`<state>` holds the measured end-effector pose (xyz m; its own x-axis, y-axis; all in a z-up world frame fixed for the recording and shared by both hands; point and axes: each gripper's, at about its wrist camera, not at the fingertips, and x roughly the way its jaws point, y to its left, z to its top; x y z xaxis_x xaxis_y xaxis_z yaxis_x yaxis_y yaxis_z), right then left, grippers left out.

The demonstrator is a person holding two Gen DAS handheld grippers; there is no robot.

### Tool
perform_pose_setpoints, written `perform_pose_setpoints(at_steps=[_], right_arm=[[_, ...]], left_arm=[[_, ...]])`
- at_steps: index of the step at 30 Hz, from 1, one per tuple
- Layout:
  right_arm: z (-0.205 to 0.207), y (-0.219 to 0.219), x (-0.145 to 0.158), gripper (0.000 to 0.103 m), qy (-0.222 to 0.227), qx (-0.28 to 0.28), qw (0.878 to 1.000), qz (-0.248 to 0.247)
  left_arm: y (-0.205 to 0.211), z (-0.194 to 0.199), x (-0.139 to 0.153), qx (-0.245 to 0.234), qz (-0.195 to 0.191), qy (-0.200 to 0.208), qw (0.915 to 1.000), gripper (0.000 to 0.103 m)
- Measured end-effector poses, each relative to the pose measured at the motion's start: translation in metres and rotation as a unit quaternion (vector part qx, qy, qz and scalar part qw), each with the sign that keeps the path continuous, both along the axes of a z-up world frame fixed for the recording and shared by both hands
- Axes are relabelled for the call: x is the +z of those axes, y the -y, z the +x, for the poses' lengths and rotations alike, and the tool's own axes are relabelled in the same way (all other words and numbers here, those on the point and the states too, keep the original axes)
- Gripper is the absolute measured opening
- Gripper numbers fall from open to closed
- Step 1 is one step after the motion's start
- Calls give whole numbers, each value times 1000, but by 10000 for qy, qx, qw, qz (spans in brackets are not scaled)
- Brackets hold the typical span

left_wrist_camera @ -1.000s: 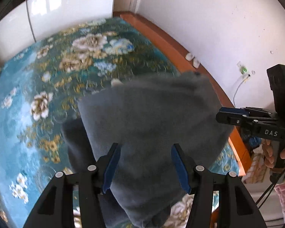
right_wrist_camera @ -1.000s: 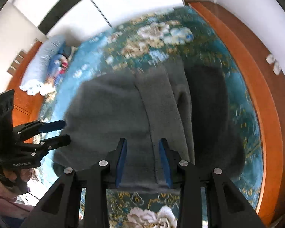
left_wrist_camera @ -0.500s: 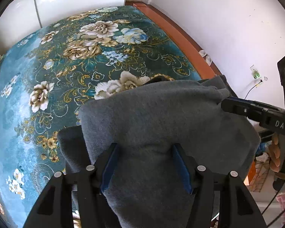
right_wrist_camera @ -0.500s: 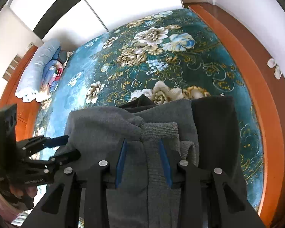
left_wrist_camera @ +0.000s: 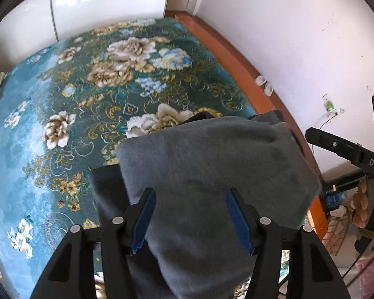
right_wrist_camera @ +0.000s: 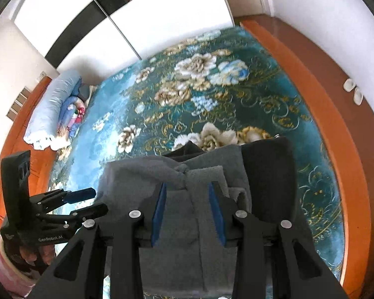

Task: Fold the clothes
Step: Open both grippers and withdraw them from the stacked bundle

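A grey fleece garment [left_wrist_camera: 212, 169] lies folded over itself at the near edge of the bed, with a darker layer under it; it also shows in the right wrist view [right_wrist_camera: 177, 174], where a ribbed hem sits near its middle. My left gripper [left_wrist_camera: 190, 200] holds its jaws wide apart around a bunch of the cloth, which fills the gap. My right gripper [right_wrist_camera: 188, 191] has its jaws apart with the garment's fold between them. Each gripper appears at the edge of the other's view.
The bed has a teal floral cover [left_wrist_camera: 99, 94] and an orange wooden frame [right_wrist_camera: 311, 79] along the right side. A white wall lies to the right, a wardrobe with mirror doors [right_wrist_camera: 112, 20] behind. Rolled bedding [right_wrist_camera: 52, 114] lies at the far left.
The garment's far half has come over toward me onto the near half, uncovering the floral cover behind it. Both grippers have kept the same opening.
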<state>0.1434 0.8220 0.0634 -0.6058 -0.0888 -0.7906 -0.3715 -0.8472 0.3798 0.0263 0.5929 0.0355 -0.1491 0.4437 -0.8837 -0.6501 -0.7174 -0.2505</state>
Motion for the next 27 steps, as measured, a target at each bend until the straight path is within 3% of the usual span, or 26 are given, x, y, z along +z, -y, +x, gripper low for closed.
perform_pose_setpoints(at_steps=[2,10,13,16,21,27], right_arm=[[19,8,7,60,-117,-38,9999,60],[74,46,-16,63,224,-22,9997,-82],[87,51,-25,79,241,-142,9994,-180],[95,54,-38,82,327,-243,9988,-256],[102,60,-48,86,309,-334,9987,-219],[102,66,-57,88,294,-404,9987,-85]], left_arm=[[10,12,5,0,125,31,9999,70],[41,60,11,89,562,252,9981,81],[51,72,6,289,699,442,9962,90],[54,87,-2,427,678,649,9947,96],[51,111,-9,326,583,596,9960,103],[45,125,-31,416,9,484,9980,103]])
